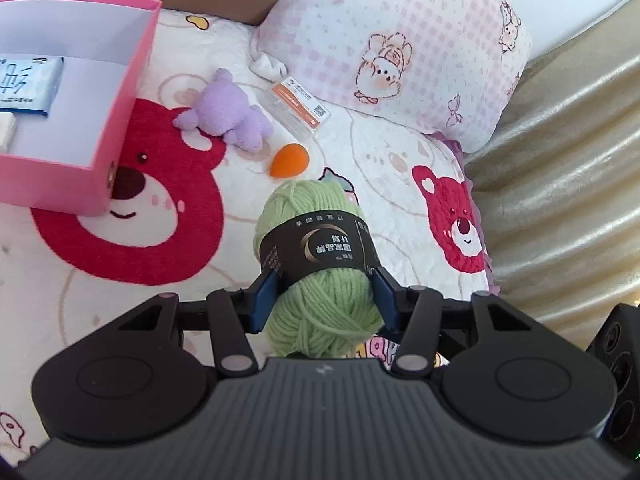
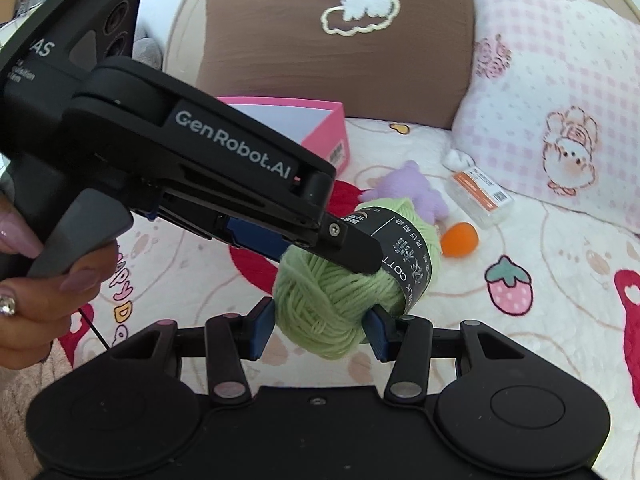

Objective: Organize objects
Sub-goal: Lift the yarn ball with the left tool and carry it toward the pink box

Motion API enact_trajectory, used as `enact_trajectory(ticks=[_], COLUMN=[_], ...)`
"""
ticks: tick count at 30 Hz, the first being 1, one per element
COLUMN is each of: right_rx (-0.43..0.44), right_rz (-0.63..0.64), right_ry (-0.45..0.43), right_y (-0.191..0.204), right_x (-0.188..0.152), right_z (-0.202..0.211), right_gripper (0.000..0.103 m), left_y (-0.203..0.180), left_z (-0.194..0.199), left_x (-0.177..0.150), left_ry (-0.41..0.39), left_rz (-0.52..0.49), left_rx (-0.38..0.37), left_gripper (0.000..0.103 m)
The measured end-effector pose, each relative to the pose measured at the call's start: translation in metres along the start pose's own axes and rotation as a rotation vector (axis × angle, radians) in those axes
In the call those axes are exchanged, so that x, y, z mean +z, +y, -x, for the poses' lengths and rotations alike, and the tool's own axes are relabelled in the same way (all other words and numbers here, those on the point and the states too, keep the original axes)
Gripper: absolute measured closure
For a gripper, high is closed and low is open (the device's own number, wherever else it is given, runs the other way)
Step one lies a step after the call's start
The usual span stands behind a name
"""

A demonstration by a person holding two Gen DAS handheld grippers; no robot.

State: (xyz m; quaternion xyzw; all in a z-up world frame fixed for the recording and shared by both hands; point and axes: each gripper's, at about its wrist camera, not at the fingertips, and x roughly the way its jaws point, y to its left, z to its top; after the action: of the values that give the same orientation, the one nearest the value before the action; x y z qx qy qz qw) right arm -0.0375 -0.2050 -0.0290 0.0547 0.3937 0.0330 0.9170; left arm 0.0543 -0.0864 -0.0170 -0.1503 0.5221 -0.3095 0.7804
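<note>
A ball of green yarn (image 1: 320,264) with a black paper band hangs above the bear-print blanket (image 1: 120,320). My left gripper (image 1: 325,300) is shut on it, blue pads pressed against both sides. My right gripper (image 2: 320,332) is shut on the same yarn ball (image 2: 332,296) from the near side. In the right wrist view the left gripper's black finger (image 2: 356,252) lies across the top of the ball. An open pink box (image 1: 120,120) sits at the upper left and holds a blue-and-white packet (image 1: 28,84).
On the blanket beyond the yarn lie a purple plush bear (image 1: 228,116), an orange egg-shaped sponge (image 1: 286,160) and a clear case with an orange label (image 1: 300,108). A pink checked pillow (image 1: 400,40) and a brown pillow (image 2: 340,28) stand behind. A hand (image 2: 40,292) grips the left tool.
</note>
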Motion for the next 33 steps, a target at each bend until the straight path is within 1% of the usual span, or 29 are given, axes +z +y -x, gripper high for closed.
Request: enact_trajectory(ticks=[6, 10, 17, 23, 29, 33], right_rx=[0.0, 0.024, 0.038, 0.034, 0.02, 0.01], right_rz=[0.06, 0.088, 0.187, 0.258, 0.301, 0.328], right_ry=[-0.007, 0.01, 0.024, -0.004, -0.048, -0.068], right_y=[0.019, 0.033, 0.064, 0.084, 0.099, 0.107], right_x=[0.005, 0.012, 0.017, 0.028, 0.043, 0.055], right_z=[0.004, 0.005, 0.007, 0.009, 0.011, 0.005], right_gripper=[0.05, 0.05, 0.051, 0.053, 0.053, 0.053], left_y=[0.005, 0.011, 0.028, 0.035, 0.037, 0.042], left_z=[0.022, 0.039, 0.066, 0.092, 0.113, 0.123], left_x=[-0.007, -0.013, -0.024, -0.025, -0.017, -0.011], left_ry=[-0.033, -0.045, -0.058, -0.113, -0.165, -0.19], left_rz=[-0.007, 0.007, 0.039, 0.035, 0.008, -0.01], left_rx=[0.012, 0.029, 0.041, 0.051, 0.066, 0.077], left_gripper=[0.053, 0.052, 0.052, 0.052, 0.052, 0.052])
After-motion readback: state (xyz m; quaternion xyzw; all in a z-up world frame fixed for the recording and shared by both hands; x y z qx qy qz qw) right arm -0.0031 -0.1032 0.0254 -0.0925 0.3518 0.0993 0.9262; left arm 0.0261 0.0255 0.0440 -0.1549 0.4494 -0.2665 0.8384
